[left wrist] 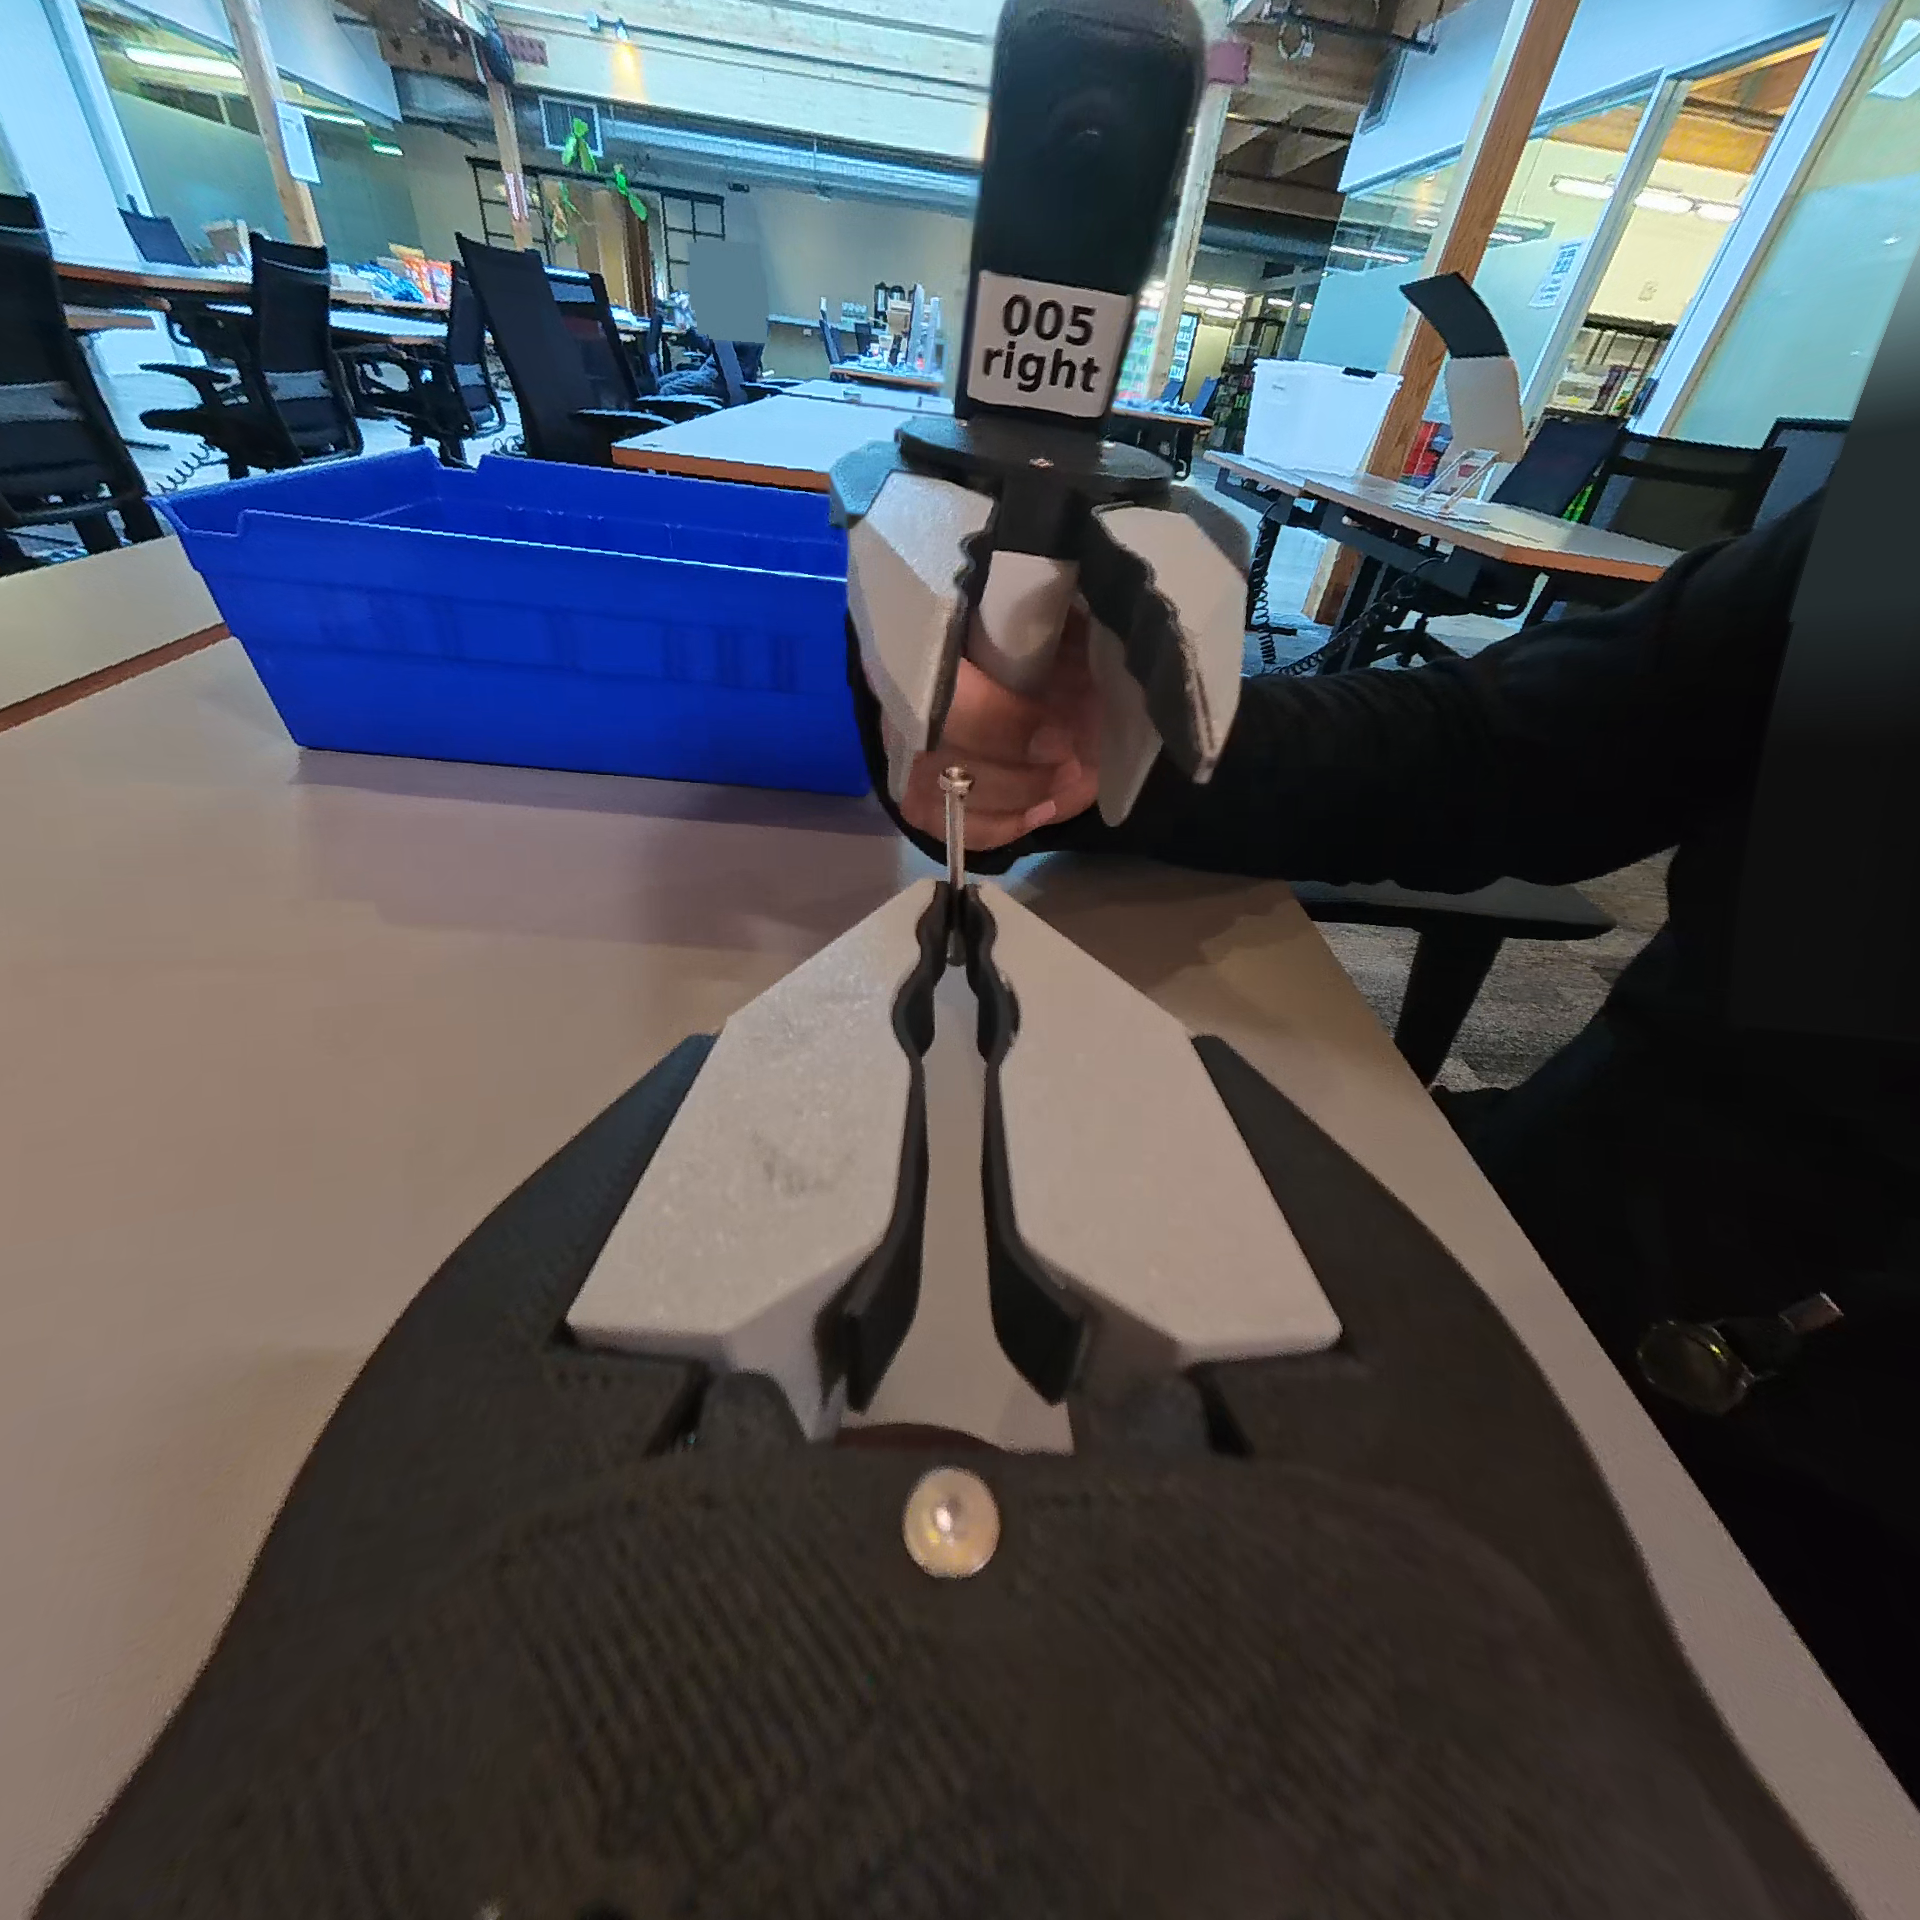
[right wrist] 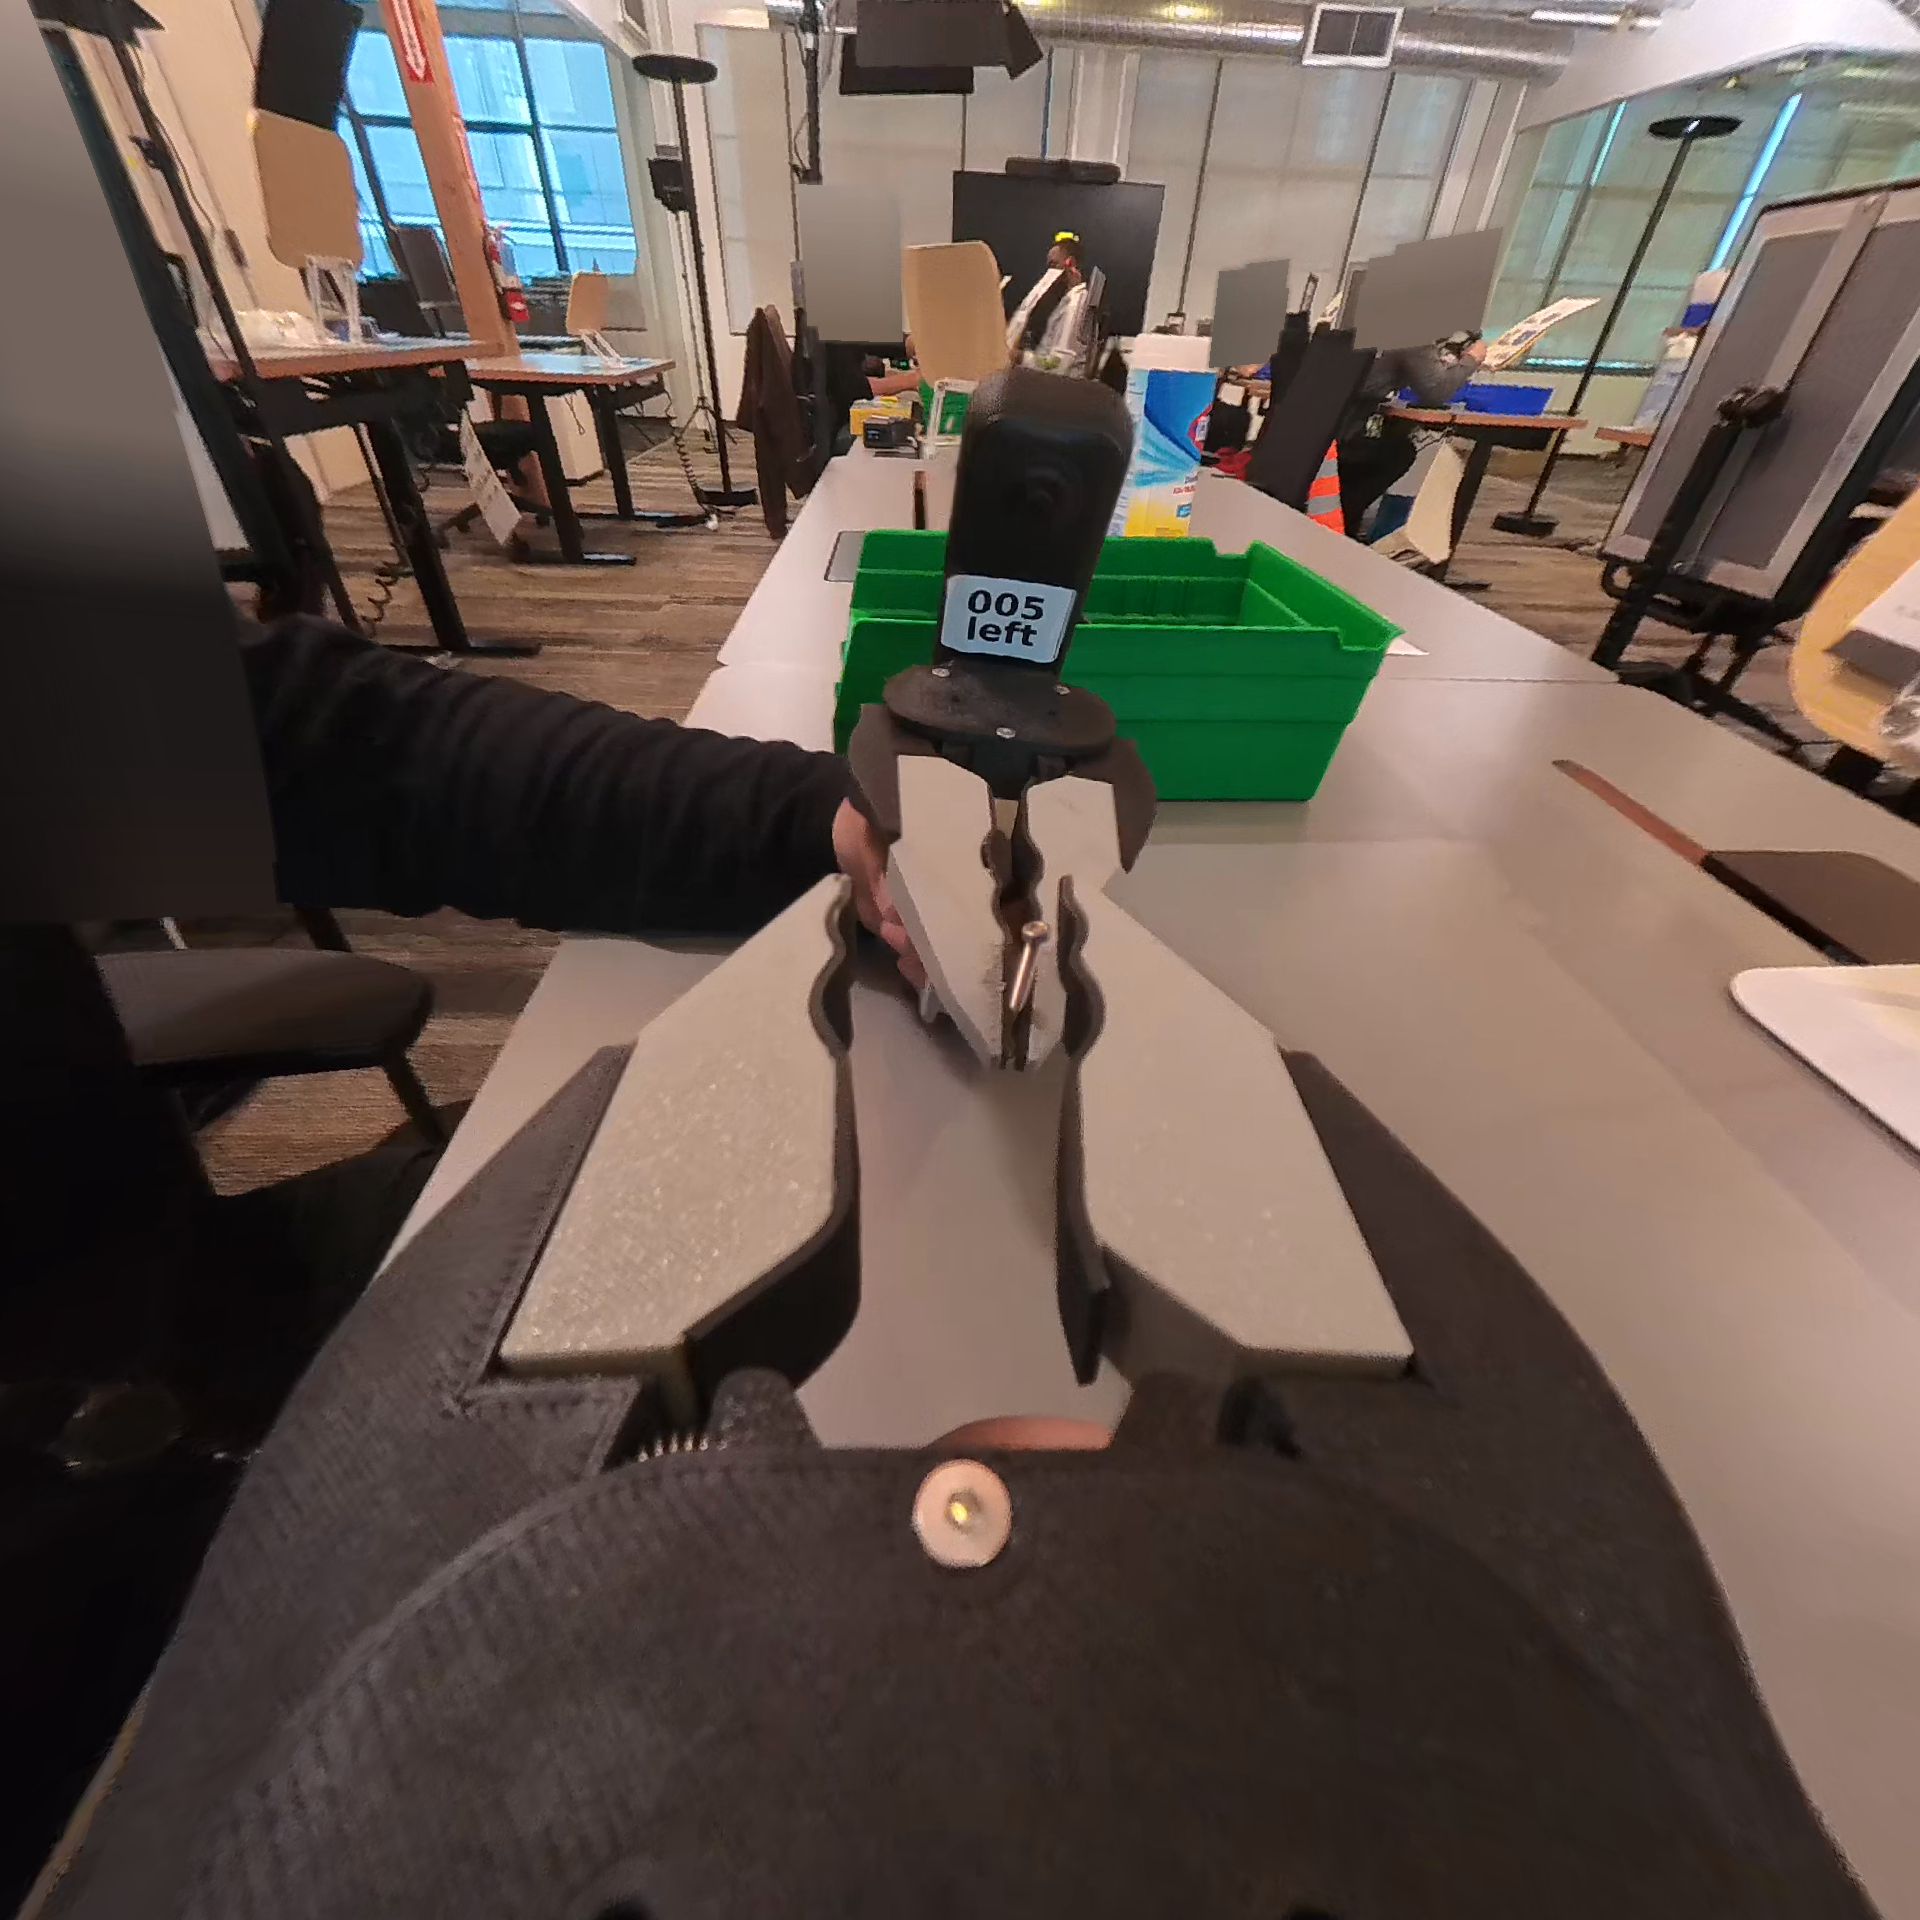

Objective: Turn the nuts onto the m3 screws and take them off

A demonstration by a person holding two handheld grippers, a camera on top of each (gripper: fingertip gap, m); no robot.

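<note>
Standing nearly upright, head uppermost, a slender shiny metal screw (left wrist: 954, 831) is pinched by its lower end at the tips of the left gripper (left wrist: 956, 914), above the grey table (left wrist: 416, 987). The right gripper (right wrist: 951, 935), matte grey with wavy black pads, is spread wide, empty.

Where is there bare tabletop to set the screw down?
Bare table lies left of the left gripper, in front of the blue bin. More lies between the green bin and the white board. It is crowded where the open right gripper faces the screw.
</note>
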